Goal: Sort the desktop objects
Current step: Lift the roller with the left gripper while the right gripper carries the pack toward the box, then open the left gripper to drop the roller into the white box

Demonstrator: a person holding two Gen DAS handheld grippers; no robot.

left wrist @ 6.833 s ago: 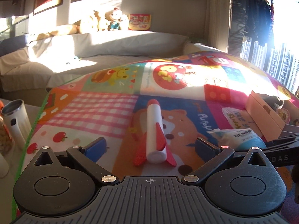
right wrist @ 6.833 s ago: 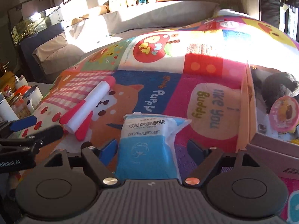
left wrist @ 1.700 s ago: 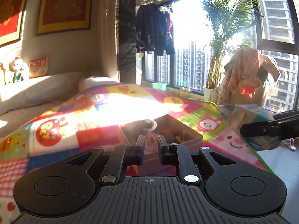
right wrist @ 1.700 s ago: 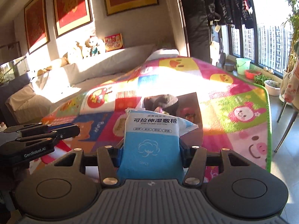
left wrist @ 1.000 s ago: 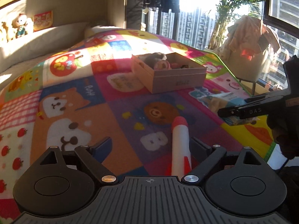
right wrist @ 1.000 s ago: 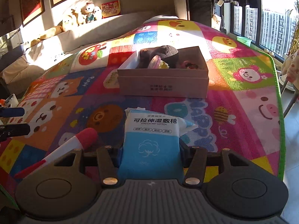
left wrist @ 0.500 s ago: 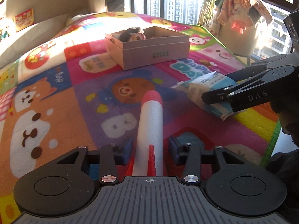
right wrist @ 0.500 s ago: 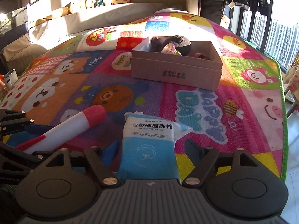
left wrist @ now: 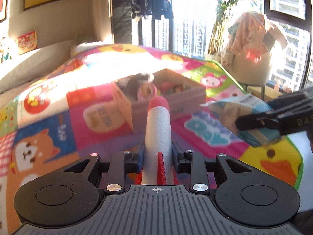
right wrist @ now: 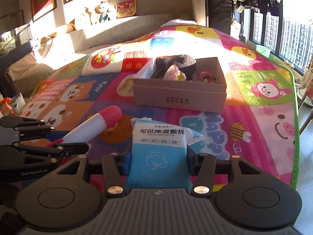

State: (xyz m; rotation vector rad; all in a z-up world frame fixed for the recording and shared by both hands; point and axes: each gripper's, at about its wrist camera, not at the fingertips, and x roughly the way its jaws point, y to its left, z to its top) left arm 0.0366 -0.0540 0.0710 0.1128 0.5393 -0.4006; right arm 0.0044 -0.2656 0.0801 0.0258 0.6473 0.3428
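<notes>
My left gripper [left wrist: 157, 157] is shut on a white foam rocket [left wrist: 158, 129] with a red tip and red fins, held above the mat and pointing at the cardboard box [left wrist: 168, 102]. The rocket also shows in the right wrist view [right wrist: 92, 127]. My right gripper [right wrist: 158, 158] is shut on a blue and white pack of cotton pads [right wrist: 157, 146], also seen in the left wrist view [left wrist: 244, 117] at the right. The open cardboard box [right wrist: 180, 96] lies ahead on the mat and holds a dark plush toy [right wrist: 180, 62], a pink roll and small items.
A colourful cartoon play mat [right wrist: 254, 101] covers the surface; its green edge runs along the right. A sofa with plush toys [right wrist: 97, 13] stands at the back. Cups and bottles [right wrist: 13, 103] stand at the far left. Windows and a chair with clothes [left wrist: 254, 45] are at the right.
My left gripper has closed on the rocket and lifted it towards the box. My right gripper has closed on the cotton pack again and lifted it off the mat.
</notes>
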